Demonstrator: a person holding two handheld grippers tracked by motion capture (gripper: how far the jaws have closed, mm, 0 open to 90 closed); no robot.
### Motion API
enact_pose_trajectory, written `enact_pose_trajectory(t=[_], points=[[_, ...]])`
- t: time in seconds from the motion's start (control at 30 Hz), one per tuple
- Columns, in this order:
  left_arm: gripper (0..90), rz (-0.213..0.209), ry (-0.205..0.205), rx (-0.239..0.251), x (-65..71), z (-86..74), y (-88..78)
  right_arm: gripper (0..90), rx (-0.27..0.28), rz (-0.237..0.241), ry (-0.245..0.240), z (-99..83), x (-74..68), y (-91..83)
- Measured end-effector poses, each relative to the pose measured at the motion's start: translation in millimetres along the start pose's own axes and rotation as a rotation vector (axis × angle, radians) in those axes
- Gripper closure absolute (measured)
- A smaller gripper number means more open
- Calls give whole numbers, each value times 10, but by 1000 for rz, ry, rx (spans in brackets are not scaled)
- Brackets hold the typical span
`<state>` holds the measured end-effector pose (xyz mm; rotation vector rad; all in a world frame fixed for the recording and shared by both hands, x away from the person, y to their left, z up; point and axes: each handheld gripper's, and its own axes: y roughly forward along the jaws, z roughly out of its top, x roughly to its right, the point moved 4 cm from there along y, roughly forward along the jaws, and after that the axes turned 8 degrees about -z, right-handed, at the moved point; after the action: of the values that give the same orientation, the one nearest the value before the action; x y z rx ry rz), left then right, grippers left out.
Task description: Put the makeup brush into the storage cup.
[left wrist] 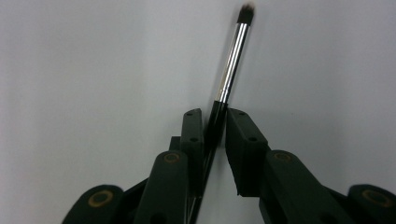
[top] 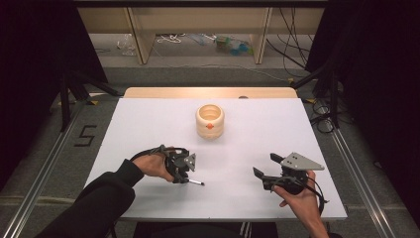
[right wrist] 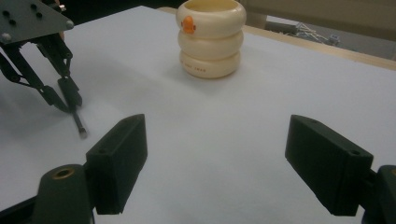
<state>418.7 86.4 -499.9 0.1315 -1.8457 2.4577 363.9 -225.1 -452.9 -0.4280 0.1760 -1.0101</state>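
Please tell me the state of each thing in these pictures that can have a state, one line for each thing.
Brush: lying on the white table, handle clamped between the jaws of the left hand-held gripper.
Left hand-held gripper: shut on the brush.
Right hand-held gripper: open, nothing between its jaws.
Cream ringed cup: upright, standing apart from both grippers; its inside is not visible.

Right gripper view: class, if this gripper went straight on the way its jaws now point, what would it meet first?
Probably the cream ringed holder. The right gripper stands open over bare white table, and the holder lies ahead, slightly left of centre. Depth is unclear, so a low path could touch the table first.
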Motion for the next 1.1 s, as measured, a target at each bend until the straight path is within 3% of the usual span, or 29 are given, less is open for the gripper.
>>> enact_pose_trajectory(t=[0.2,0.5,0.63,1.07,1.1], points=[[789,5,-3,-22,4,8,-4,217,-13,-9,-14,0,6,-19],[800,19,-10,-40,23,27,2,217,-2,14,11,-7,-22,4],[812,13,-16,-43,29,32,6,217,-24,8,3,-14,-19,-7],[836,-1,-38,-39,6,29,-3,217,-14,1,-15,-14,-11,7],[836,-7,-42,-39,11,27,-1,217,-34,3,-15,-14,-16,-6]])
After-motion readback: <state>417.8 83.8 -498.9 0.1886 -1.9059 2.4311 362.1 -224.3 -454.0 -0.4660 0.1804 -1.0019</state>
